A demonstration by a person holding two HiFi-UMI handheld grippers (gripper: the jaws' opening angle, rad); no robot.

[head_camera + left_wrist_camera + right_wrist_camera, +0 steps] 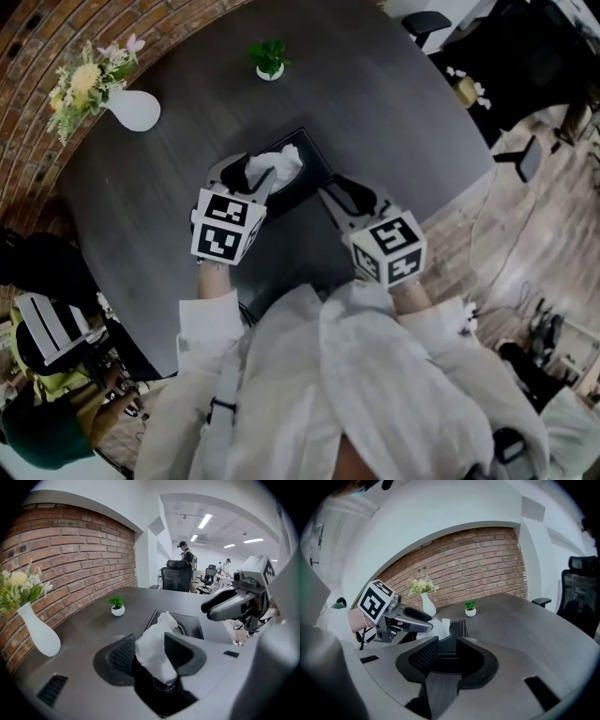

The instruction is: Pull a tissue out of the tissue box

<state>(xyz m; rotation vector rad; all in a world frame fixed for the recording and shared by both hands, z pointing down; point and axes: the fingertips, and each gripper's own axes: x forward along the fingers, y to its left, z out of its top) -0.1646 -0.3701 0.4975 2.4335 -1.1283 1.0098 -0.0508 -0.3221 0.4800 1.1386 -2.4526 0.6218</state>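
Head view steeply above table; gripper views low, close; tissue box in all.

The tissue box sat near the middle of the table, a tissue standing in its top, between the jaws of the left gripper. The right gripper hung at the box's near right. Behind the box, a potted plant stood by the far edge and a vase by the left edge.

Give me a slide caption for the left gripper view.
Left gripper, jaws open, straddles the tissue rising from the black tissue box.
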